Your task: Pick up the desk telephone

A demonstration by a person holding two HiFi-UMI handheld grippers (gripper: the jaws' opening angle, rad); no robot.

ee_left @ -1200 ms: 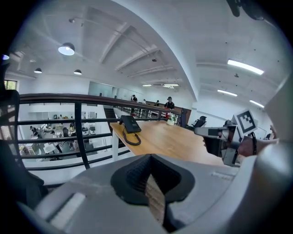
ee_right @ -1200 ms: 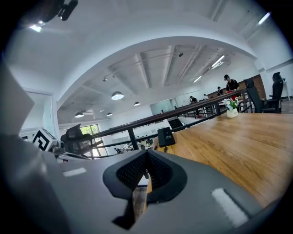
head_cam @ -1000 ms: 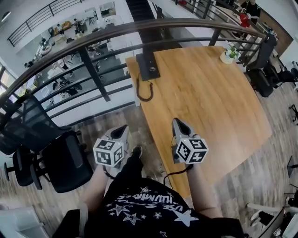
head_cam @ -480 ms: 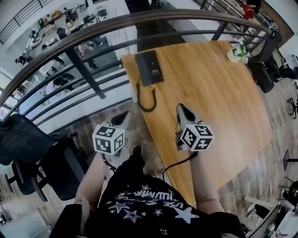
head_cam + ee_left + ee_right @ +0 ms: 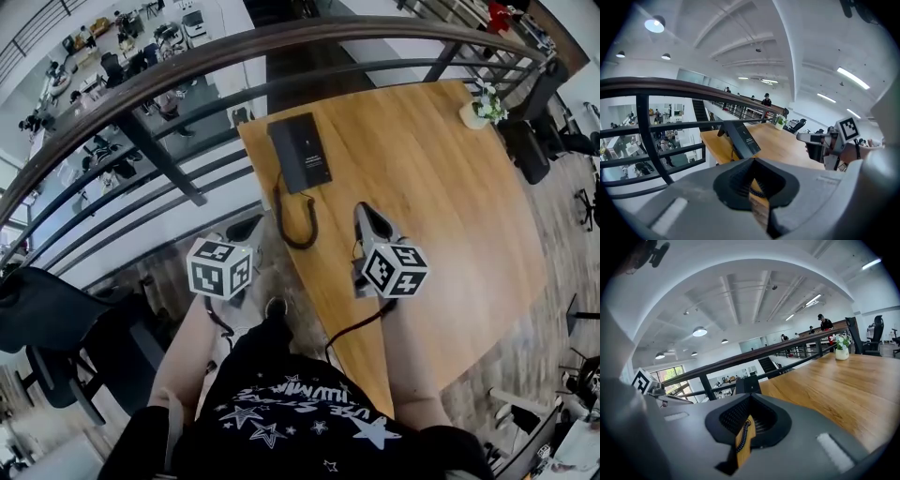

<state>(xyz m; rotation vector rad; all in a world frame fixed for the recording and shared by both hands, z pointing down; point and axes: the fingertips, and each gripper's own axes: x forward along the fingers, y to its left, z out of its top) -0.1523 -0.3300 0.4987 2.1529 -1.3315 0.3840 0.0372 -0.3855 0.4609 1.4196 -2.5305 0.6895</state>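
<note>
While both pairs of jaws are pressed together with nothing held, the desk telephone (image 5: 300, 152) is seen well ahead of them, propped at a slant near the far corner of the table (image 5: 450, 225), close under the railing (image 5: 169, 80). It lies almost straight in front of the right gripper (image 5: 367, 216) and ahead and off to the inner side of the left gripper (image 5: 240, 231). The coiled cord (image 5: 296, 221) is looped on the wood between the jaws and the telephone, along the table's edge. If the jaws are not opened before contact, the telephone is likely to be shoved toward the corner rather than taken, and a fall past the railing could follow. A jaw could also be snagged by the cord lying in the path, and the telephone dragged or tipped by it. Should only the handset be pinched, it may be lifted off and the base left behind; that is a judgement, since the handset's seating cannot be made out. Both grippers are held out before the body, side by side, pointed forward and somewhat downward with the marker cubes (image 5: 394, 270) uppermost. The right one is carried above the tabletop, while the left one is carried outside the table's edge, over the floor.
</note>
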